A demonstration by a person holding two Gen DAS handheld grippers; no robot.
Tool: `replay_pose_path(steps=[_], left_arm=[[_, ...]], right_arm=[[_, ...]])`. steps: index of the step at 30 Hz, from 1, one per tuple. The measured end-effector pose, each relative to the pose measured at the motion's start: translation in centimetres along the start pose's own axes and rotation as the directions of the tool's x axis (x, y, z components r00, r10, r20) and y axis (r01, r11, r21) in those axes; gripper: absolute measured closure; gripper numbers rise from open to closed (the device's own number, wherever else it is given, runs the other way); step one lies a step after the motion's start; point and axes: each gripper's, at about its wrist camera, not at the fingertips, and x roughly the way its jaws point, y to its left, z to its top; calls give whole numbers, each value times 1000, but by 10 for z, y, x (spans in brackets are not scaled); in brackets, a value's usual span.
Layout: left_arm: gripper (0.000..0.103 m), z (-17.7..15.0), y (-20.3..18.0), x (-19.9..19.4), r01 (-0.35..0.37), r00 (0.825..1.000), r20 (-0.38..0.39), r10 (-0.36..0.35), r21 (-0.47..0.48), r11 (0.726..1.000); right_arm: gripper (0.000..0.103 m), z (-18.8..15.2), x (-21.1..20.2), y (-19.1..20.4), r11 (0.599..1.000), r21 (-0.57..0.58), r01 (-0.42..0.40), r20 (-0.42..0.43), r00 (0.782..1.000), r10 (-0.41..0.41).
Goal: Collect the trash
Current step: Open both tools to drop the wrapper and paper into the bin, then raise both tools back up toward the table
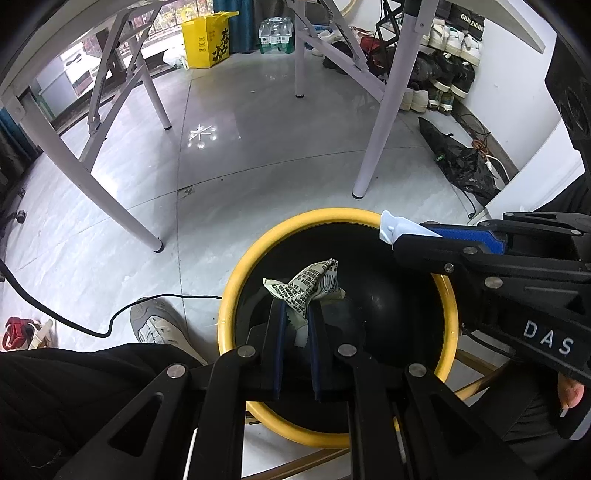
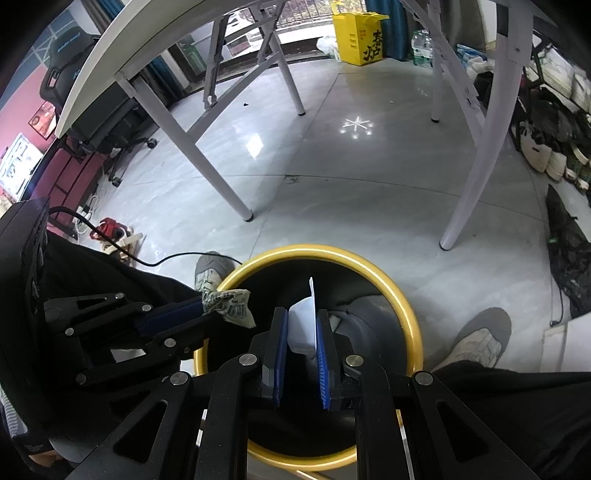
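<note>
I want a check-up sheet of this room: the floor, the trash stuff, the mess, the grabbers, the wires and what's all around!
Surface: grey tiled floor, glossy, lamp reflection on it.
Job's things: yellow-rimmed bin, black inside; printed wrapper and white plastic piece both held above its opening.
Clutter: black bag on the floor by the wall; red item beside the person's leg.
Grippers: left gripper shut on the printed wrapper; right gripper shut on the white plastic piece.
Cables: black cable across the floor near a shoe.
Surroundings: folding table legs, yellow box, water bottle pack, shoe rack.
</note>
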Motion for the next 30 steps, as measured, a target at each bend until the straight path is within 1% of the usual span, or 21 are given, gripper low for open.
replay_pose_path(steps=[4,5,6,7,8,9,10,11,12,13,14,15,16,17,19,21,24,30], left_arm=[[92,-1,-1,2,-11,1000,-9,11,0,1000],[86,-1,0,2,-16,1000,-11,16,1,1000],[77,-1,-1,2,-20,1000,-10,20,3,1000],[71,-1,-1,2,-28,1000,-6,28,4,1000],[53,-1,-2,2,-35,999,-5,35,4,999],[38,-1,-2,3,-37,999,-5,37,2,999],[34,-1,-2,3,-41,999,-5,41,0,999],[27,-1,-2,4,-55,998,-9,55,-3,998],[14,-1,-1,6,-72,997,-15,72,-5,997],[8,-1,-1,6,-89,996,-17,89,-7,996],[1,-1,0,6,-113,994,-11,113,-13,994],[1,-1,1,5,-118,993,-5,118,-17,993],[1,0,2,3,-120,993,4,120,-25,992],[1,0,4,2,-122,992,12,123,-31,992],[1,0,6,0,-134,990,25,135,-48,990],[1,0,9,-1,-143,989,35,145,-66,988],[1,-1,12,0,-145,988,34,148,-79,986],[1,0,12,-1,-155,987,38,158,-76,985]], right_arm=[[87,0,0,-1,1000,5,4,0,1000,-4],[87,0,0,-1,1000,6,5,-1,1000,-5],[87,0,1,-1,1000,7,7,0,1000,-7],[87,0,0,-1,1000,7,8,1,1000,-8],[87,0,0,-1,1000,8,9,3,1000,-10],[87,0,0,-1,1000,8,9,4,1000,-9],[87,0,0,-2,1000,9,14,7,1000,-14],[86,0,0,-2,1000,12,22,10,1000,-22],[82,1,0,-3,999,17,30,11,999,-30],[66,0,0,-5,999,23,33,12,999,-34],[56,0,-1,-6,999,31,39,16,999,-40],[37,1,-2,-8,999,39,38,25,999,-39],[25,1,-3,-9,998,45,37,34,999,-38],[20,2,-4,-10,998,50,45,41,998,-47],[7,2,-4,-11,996,56,72,46,996,-74],[0,3,-4,-13,995,62,78,52,995,-81],[0,2,-5,-12,995,60,77,65,995,-81],[0,1,-7,-11,996,58,74,83,993,-79]])
